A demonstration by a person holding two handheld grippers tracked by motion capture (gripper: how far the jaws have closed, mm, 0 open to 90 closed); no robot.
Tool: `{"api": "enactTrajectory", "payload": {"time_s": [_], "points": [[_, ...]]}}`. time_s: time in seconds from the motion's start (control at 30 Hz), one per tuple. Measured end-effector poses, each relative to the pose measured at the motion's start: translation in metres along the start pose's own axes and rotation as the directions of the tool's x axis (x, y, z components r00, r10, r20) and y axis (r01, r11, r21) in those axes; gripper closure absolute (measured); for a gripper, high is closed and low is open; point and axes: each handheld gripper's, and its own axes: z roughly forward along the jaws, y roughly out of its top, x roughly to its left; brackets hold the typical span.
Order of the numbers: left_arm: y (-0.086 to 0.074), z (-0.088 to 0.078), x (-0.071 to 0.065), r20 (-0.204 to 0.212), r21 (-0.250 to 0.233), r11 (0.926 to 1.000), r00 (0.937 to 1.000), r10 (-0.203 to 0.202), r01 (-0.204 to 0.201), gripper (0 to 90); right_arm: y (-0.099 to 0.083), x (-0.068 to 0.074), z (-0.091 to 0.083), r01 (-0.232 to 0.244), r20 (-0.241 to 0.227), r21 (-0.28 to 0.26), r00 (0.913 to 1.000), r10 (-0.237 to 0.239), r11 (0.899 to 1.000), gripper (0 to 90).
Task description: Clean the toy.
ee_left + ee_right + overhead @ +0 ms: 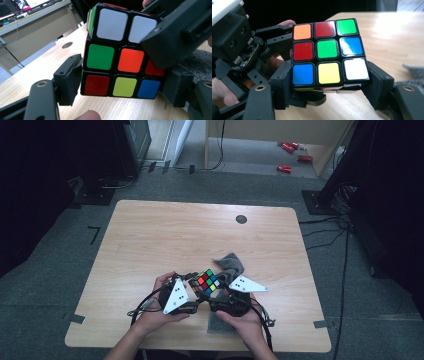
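A scrambled Rubik's cube (206,281) hangs just above the wooden table (165,235) near its front edge, held between both grippers. My left gripper (196,288) comes in from the left. In the left gripper view its jaws sit against both sides of the cube's (117,67) bottom row, so my left gripper (122,83) is shut on it. From the right, my right gripper (218,291) clamps another layer. In the right gripper view, the pads of my right gripper (329,82) press the row of blue, yellow and white on the cube (328,52).
A crumpled grey cloth (231,263) lies just behind the cube, and a grey pad (220,325) sits under the right hand. A round black grommet (241,219) marks the far side of the table. Red items (290,147) lie on the floor beyond.
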Motion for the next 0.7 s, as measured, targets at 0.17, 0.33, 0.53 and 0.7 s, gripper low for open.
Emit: {"api": "enactTrajectory", "payload": {"time_s": [0.17,0.33,0.53,0.7], "points": [[-0.001,-0.003,-0.001,0.016,-0.022,0.9997,0.9998,0.007,-0.007,31.7,0.0,-0.006,0.001,-0.106,-0.052,0.037,0.9929,0.107,0.994,33.4],[0.0,-0.005,0.0,0.008,-0.025,0.9997,0.9999,-0.007,0.007,33.5,0.001,-0.011,0.0,-0.142,-0.093,0.035,0.9851,0.145,0.989,32.5],[-0.006,-0.008,0.014,0.001,0.039,0.9955,0.9963,-0.086,0.086,33.8,0.006,-0.017,-0.009,-0.079,-0.071,-0.01,0.9944,0.078,0.997,27.1],[-0.014,-0.012,0.03,-0.001,0.061,0.9772,0.979,-0.204,0.203,33.9,0.009,-0.033,-0.023,0.078,0.089,-0.035,0.9932,-0.075,0.996,28.2]]}}
